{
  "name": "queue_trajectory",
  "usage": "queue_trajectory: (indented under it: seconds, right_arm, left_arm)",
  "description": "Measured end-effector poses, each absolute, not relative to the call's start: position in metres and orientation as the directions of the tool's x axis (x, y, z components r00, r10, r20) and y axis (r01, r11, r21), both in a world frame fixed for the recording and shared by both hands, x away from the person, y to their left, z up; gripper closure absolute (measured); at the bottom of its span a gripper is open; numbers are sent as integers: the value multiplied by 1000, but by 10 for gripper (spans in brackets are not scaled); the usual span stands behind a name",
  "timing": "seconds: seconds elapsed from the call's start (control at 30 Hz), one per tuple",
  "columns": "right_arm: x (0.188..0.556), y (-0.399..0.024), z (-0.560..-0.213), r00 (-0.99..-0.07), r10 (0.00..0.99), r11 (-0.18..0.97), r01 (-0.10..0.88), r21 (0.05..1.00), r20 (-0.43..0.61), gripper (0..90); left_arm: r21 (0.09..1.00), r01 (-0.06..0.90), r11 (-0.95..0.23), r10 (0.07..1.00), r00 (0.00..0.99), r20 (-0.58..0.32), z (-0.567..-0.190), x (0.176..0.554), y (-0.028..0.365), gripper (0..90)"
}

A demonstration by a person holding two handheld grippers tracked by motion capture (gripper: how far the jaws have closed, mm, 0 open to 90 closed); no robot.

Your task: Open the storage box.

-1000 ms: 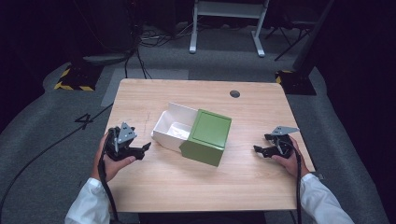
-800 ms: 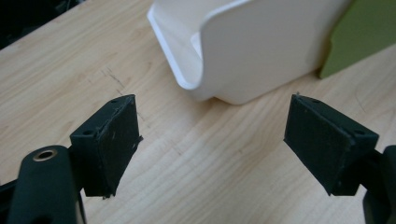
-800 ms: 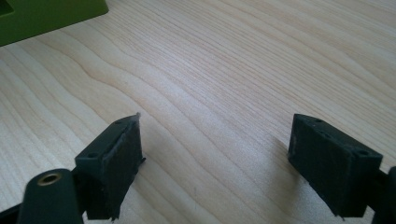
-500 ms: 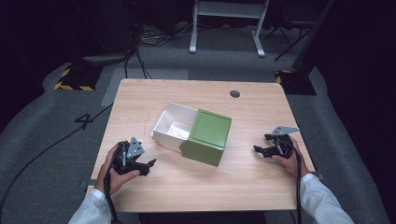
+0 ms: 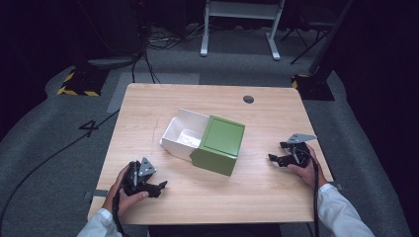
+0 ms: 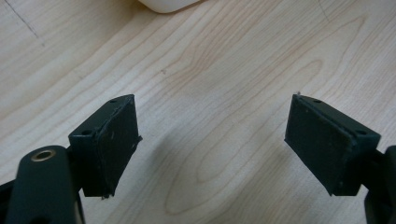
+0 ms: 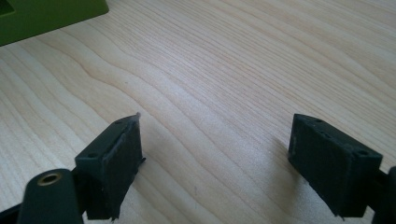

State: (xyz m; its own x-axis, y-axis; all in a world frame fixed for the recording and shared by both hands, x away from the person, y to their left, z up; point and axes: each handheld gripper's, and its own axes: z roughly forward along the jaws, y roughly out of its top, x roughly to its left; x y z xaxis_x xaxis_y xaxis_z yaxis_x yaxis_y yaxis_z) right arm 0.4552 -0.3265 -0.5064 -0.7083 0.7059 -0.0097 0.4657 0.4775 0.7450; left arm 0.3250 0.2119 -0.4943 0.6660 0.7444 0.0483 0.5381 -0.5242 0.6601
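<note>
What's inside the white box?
The white box lies half pulled out of the green sleeve. The open part shows something pale and crumpled, too blurry to name. The rest is hidden under the sleeve.

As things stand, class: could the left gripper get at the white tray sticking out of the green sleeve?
Probably yes. The left gripper stands open with only bare table between it and the white tray, whose open end projects from the green sleeve toward that side.

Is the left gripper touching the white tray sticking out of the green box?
Apart. In the high view the left gripper sits near the table's front edge, with bare wood between it and the white tray.
</note>
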Motion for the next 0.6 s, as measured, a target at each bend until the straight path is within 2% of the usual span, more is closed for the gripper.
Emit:
queue_trajectory:
  seconds: [0.13, 0.27, 0.6]
  right_arm:
    - [455, -327, -506, -708, 706, 478, 466, 745, -10, 175]
    - [455, -327, -506, -709, 705, 478, 465, 745, -10, 175]
    - [455, -327, -506, -710, 704, 479, 464, 745, -11, 175]
  left_arm:
    - [664, 576, -477, 767, 641, -6, -503, 324, 214, 174]
    - [692, 561, -455, 774, 633, -5, -507, 321, 214, 157]
    - [695, 557, -455, 775, 632, 1, -507, 321, 215, 148]
